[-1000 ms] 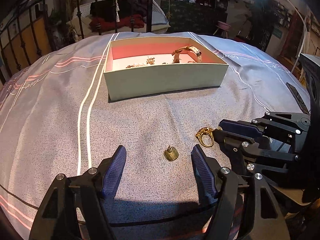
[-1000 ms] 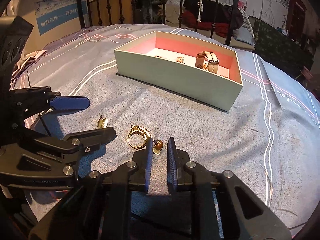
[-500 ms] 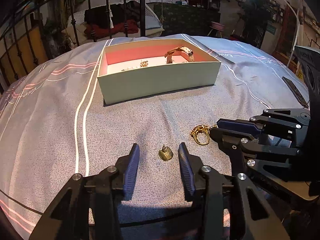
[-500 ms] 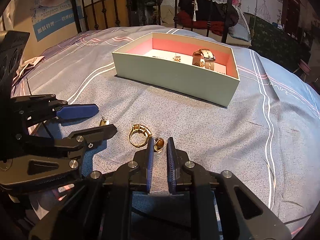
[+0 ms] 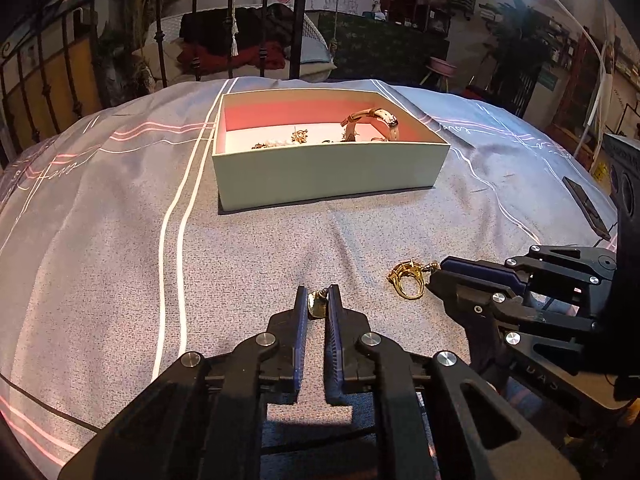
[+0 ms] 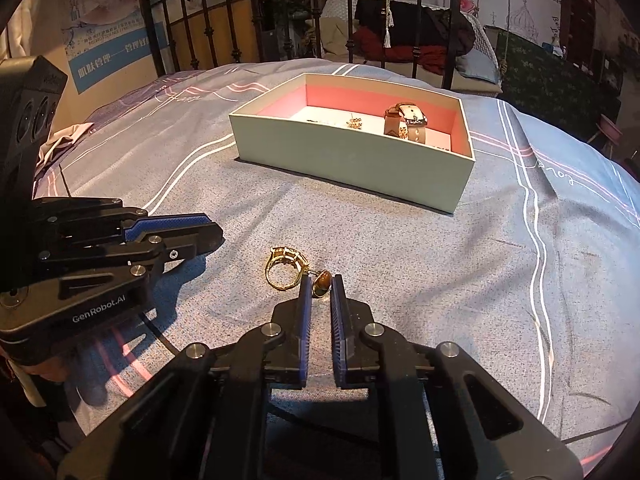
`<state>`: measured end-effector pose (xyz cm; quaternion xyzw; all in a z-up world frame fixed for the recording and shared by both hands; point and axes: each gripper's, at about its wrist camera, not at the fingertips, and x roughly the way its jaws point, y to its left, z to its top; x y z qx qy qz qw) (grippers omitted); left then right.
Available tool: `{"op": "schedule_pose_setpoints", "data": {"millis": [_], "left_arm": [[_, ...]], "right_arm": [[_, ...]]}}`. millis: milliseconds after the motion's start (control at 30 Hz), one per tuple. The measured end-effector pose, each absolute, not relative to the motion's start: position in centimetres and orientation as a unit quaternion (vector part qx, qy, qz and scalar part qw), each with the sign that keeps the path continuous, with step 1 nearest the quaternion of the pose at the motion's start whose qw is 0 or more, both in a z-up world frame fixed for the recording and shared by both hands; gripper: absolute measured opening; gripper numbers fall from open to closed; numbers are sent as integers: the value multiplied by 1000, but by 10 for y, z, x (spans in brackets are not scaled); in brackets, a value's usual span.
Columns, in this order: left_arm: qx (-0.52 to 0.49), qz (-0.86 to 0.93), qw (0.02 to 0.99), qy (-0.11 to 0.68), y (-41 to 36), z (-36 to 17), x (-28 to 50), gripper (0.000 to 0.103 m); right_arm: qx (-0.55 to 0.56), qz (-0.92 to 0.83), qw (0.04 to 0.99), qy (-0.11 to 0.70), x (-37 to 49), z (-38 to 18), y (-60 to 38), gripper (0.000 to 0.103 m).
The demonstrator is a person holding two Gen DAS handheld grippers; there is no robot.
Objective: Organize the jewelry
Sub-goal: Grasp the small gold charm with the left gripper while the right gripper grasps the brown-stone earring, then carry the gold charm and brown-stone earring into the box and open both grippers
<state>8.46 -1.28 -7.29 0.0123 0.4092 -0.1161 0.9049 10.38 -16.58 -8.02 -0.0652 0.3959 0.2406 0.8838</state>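
My left gripper (image 5: 318, 300) is shut on a small gold earring (image 5: 317, 305) low over the grey bedspread. My right gripper (image 6: 320, 286) is shut on a brown-stone earring (image 6: 321, 280), also low over the cloth. A gold ring (image 5: 407, 280) lies on the bedspread between the two grippers; it also shows in the right wrist view (image 6: 285, 270), just left of my right fingertips. The pale green box with a pink lining (image 5: 320, 178) stands farther back and holds a tan-strapped watch (image 5: 376, 120) and small gold pieces (image 5: 298, 136).
The left gripper's body (image 6: 100, 256) sits at the left of the right wrist view. A dark phone (image 5: 586, 204) lies at the bedspread's right edge. A black iron bed rail (image 5: 192, 32) stands behind the box.
My left gripper has closed from wide open onto the gold earring. My right gripper has stayed shut on the brown-stone earring. The ring has not moved.
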Motion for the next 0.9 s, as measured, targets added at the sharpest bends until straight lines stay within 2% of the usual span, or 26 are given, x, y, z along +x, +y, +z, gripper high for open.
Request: {"op": "schedule_pose_setpoints", "data": {"millis": [333,900], "left_arm": [[10,-119,905,408,-13,-71,86,10],[-39,-128,916,379,9,-26,111,10]], "right_arm": [[-82,242,873,415,114,-83,-159,8],[-32,253,899,356,112,-43,-174,8]]}}
